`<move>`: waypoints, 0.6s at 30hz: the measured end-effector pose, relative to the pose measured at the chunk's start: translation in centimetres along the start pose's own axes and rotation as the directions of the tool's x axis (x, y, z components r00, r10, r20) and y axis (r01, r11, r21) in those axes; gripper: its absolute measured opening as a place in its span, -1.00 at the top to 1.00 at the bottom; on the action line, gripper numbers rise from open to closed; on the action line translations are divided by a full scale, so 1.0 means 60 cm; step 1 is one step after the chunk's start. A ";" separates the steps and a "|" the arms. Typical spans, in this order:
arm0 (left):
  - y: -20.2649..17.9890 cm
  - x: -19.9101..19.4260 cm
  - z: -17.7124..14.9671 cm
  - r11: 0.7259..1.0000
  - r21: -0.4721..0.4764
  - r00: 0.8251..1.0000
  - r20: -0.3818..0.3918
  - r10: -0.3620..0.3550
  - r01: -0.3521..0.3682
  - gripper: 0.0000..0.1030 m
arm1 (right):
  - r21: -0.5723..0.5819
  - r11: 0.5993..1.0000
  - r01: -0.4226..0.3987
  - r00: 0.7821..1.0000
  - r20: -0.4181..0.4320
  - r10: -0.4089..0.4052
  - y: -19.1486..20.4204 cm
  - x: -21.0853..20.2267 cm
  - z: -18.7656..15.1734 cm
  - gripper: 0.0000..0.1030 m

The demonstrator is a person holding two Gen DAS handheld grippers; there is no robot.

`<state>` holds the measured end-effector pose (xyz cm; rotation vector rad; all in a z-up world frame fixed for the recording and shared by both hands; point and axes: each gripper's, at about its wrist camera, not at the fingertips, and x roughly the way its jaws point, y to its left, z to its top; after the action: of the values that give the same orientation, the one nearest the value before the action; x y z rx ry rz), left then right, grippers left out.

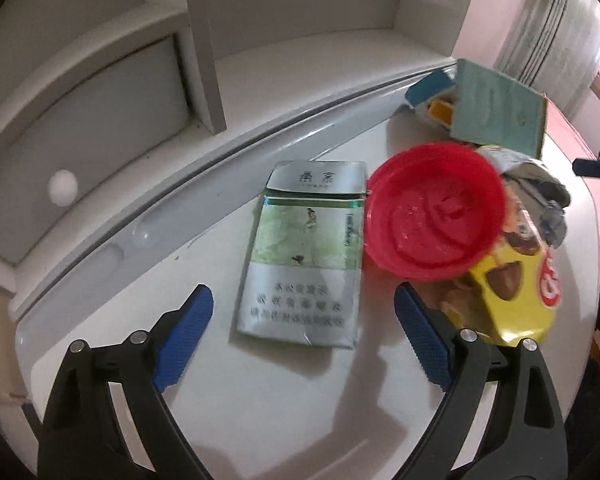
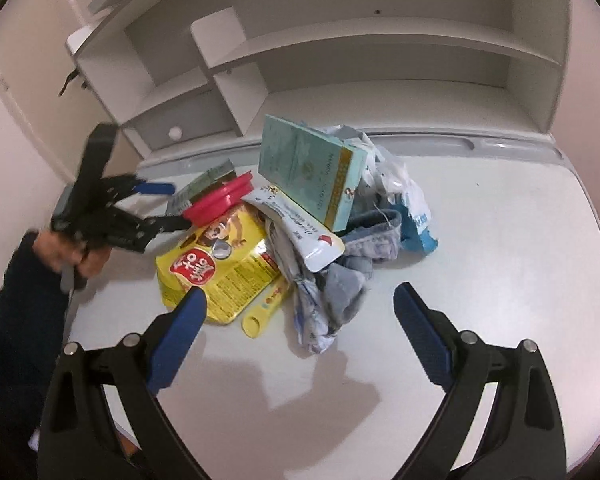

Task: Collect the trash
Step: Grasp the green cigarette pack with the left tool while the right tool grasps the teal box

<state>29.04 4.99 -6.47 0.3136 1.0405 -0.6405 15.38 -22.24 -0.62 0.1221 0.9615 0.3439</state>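
Note:
A pile of trash lies on the white desk [image 2: 500, 240]. In it are a yellow snack bag [image 2: 216, 276], a red lid [image 2: 220, 200], a teal box [image 2: 308, 168], a white pouch [image 2: 300, 228], a yellow tube [image 2: 264, 312] and crumpled wrappers [image 2: 340, 292]. My right gripper [image 2: 300, 300] hangs open just in front of the pile, holding nothing. My left gripper [image 1: 304, 312] is open too, and a green-and-silver cigarette pack [image 1: 308, 256] lies flat on the desk past its fingertips, untouched. The red lid [image 1: 436, 212] and the snack bag [image 1: 512, 280] sit to the right of the pack.
A white shelf unit [image 2: 340, 60] with open compartments and a small drawer with a round knob [image 1: 62, 188] stands behind the desk. A grey ridge [image 1: 220, 176] runs along the desk's back. A hand [image 2: 72, 256] in a dark sleeve holds the left gripper [image 2: 168, 206] at the pile's left.

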 end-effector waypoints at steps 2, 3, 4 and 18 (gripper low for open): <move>-0.004 0.005 0.002 0.999 0.034 1.000 0.010 -0.001 0.001 -0.73 | -0.042 0.999 0.002 1.000 -0.004 -0.002 -0.002 0.001 0.013 -0.77; -0.006 0.007 0.003 0.999 0.049 1.000 0.014 0.005 -0.006 -0.72 | -0.059 0.998 0.005 1.000 -0.004 -0.005 -0.003 0.004 0.022 -0.77; -0.008 0.007 0.004 0.998 0.055 1.000 0.018 0.010 -0.011 -0.65 | -0.085 0.996 0.002 1.000 -0.003 -0.002 -0.005 0.006 0.037 -0.75; -0.038 -0.074 -0.077 0.990 -0.097 0.990 0.087 0.115 -0.106 -0.05 | -0.158 0.987 0.025 1.000 0.006 -0.024 -0.010 0.069 0.113 0.18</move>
<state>22.81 7.16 -4.70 0.2569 0.9544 -0.5008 23.24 -21.05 -0.13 -0.0340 0.9275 0.3963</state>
